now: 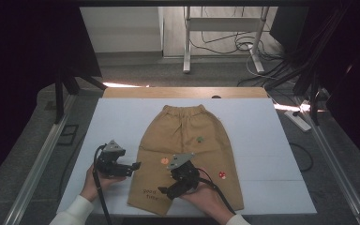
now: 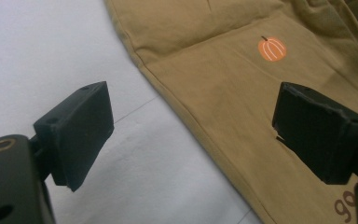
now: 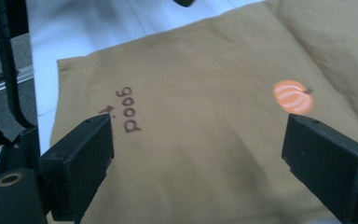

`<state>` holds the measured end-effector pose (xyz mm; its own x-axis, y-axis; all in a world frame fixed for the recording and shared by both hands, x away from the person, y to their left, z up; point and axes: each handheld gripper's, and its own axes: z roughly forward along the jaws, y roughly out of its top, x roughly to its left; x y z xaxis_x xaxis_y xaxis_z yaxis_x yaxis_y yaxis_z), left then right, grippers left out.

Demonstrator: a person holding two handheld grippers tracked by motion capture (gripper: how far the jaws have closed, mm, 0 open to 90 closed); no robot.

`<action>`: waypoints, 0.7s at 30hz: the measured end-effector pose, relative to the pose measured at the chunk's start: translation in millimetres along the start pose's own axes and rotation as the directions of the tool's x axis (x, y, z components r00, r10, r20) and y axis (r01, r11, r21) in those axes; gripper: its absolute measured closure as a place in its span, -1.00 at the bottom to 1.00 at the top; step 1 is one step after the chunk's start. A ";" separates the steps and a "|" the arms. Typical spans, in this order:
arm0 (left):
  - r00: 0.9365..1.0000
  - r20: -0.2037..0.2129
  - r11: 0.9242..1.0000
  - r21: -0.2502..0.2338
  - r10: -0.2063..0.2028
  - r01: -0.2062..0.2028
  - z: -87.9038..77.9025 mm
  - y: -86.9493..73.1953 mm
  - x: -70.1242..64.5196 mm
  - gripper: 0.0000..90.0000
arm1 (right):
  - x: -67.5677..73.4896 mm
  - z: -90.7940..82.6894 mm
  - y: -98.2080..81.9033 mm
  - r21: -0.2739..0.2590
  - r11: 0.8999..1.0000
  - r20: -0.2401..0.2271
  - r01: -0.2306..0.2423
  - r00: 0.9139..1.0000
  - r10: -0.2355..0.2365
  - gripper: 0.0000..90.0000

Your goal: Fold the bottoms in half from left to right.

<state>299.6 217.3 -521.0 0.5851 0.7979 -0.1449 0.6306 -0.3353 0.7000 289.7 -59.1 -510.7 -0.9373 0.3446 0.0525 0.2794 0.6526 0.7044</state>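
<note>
one pair of tan cotton shorts (image 1: 187, 154) flat on white counter (image 1: 117, 126) | left tongs (image 2: 193, 135) wide open, empty, over shorts' edge | right tongs (image 3: 200, 163) wide open, empty, above "good" print (image 3: 129, 109)

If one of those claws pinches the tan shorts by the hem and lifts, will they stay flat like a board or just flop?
The tan shorts would probably flop: they lie flat with soft creases, like thin cloth. They are likely light, so a pinch by the right gripper should lift them. Pushed, they would probably bunch rather than slide whole across the white table cover.
</note>
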 end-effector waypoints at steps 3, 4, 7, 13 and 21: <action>1.000 -0.001 1.000 -0.003 -0.008 0.008 0.2 -0.6 0.7 -0.73 | 4.4 5.7 3.3 0.008 1.000 -0.014 0.007 1.000 -0.007 -0.79; 1.000 -0.001 1.000 -0.003 -0.009 0.009 0.3 -0.7 0.6 -0.73 | 5.3 7.6 4.2 0.011 1.000 -0.017 0.018 1.000 -0.018 -0.79; 1.000 -0.001 1.000 -0.005 -0.006 0.006 0.3 -0.5 -0.2 -0.73 | 9.3 13.0 6.7 0.020 0.999 -0.028 0.025 0.999 -0.024 -0.79; 1.000 -0.004 1.000 -0.005 -0.007 0.007 0.3 -0.7 -0.2 -0.73 | 17.2 23.3 12.5 0.026 0.998 -0.050 0.049 0.998 -0.048 -0.79; 1.000 -0.008 1.000 -0.001 -0.008 0.008 1.0 -1.2 0.1 -0.73 | 26.6 32.8 17.2 0.047 0.996 -0.061 0.081 0.995 -0.078 -0.79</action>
<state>299.5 217.2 -522.6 0.5762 0.8043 -0.1450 0.6346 -0.3285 0.6996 276.4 -16.6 -520.4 -0.9673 0.2504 0.0403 0.2116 0.7092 0.6725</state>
